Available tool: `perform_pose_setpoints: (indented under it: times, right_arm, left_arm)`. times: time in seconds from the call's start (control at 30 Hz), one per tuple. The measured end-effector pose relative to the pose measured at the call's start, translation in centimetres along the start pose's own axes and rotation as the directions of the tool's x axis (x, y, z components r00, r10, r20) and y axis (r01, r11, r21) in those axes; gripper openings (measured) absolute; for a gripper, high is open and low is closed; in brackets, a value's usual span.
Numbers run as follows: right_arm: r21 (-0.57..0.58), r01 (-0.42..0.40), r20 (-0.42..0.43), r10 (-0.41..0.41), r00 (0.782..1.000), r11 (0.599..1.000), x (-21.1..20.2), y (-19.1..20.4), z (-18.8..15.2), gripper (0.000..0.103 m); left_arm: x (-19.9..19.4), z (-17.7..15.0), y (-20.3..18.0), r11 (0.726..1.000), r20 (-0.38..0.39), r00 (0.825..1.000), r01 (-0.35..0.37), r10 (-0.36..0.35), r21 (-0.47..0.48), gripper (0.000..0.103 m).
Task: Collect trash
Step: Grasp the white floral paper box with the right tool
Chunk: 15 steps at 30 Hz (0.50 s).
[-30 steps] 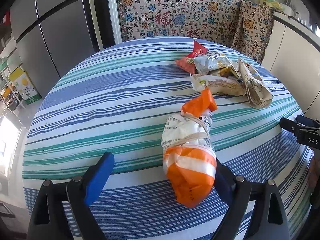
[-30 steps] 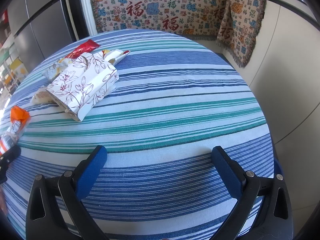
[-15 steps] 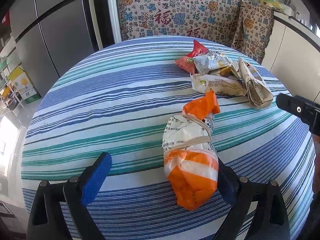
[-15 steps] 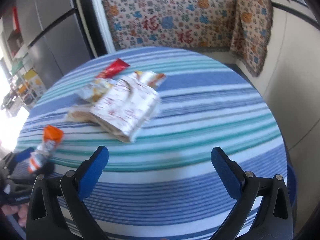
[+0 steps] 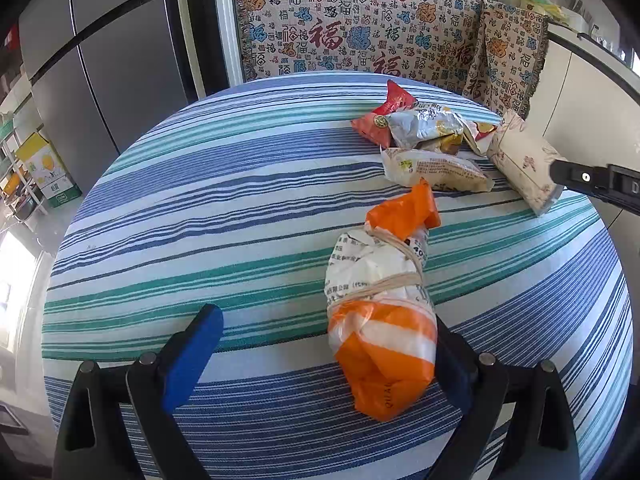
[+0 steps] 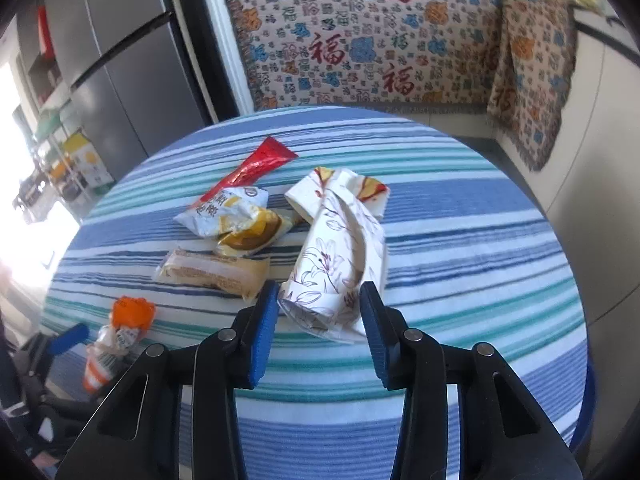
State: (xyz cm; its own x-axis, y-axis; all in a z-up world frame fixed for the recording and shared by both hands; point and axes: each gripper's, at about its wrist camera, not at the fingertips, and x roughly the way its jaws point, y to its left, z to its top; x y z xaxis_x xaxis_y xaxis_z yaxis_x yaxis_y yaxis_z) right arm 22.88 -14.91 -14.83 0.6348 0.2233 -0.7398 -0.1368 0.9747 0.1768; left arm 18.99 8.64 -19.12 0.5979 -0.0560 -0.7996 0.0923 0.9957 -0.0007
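Barely started, I judge: all trash is on the striped worktop [image 5: 240,200], no bin in view. My right gripper [image 6: 318,320] has its jaws narrowed around the near end of the floral paper box [image 6: 340,256], about touching, not lifted. My left gripper [image 5: 324,344] is wide open, orange bundle [image 5: 384,320] against its right jaw. Snack wrappers [image 6: 228,220] remain.

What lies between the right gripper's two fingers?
In the right wrist view, the near end of the floral paper box lies between the right gripper's fingers, on the striped tablecloth.
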Motion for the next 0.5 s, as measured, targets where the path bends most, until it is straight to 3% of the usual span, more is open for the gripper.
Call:
perform_pose_setpoints:
  times: [0.17, 0.27, 0.37, 0.5]
  right_arm:
    - [0.096, -0.012, -0.024, 0.015, 1.0, 0.995, -1.5, -4.1, -1.2, 0.042]
    - [0.065, 0.017, -0.043, -0.015, 0.999, 0.998, -1.3, -4.9, -1.6, 0.043]
    - [0.021, 0.021, -0.073, -0.019, 0.997, 1.0, -1.3, -4.2, -2.9, 0.057]
    - [-0.016, 0.013, -0.134, -0.015, 0.991, 1.0, -1.2, -3.6, -5.7, 0.059]
  left_arm:
    - [0.0, 0.0, 0.0, 1.0, 0.0, 1.0, 0.0, 0.0, 0.0, 0.098]
    - [0.0, 0.0, 0.0, 1.0, 0.0, 1.0, 0.0, 0.0, 0.0, 0.098]
    - [0.0, 0.0, 0.0, 1.0, 0.0, 1.0, 0.0, 0.0, 0.0, 0.098]
    - [0.0, 0.0, 0.0, 1.0, 0.001, 1.0, 0.0, 0.0, -0.001, 0.098]
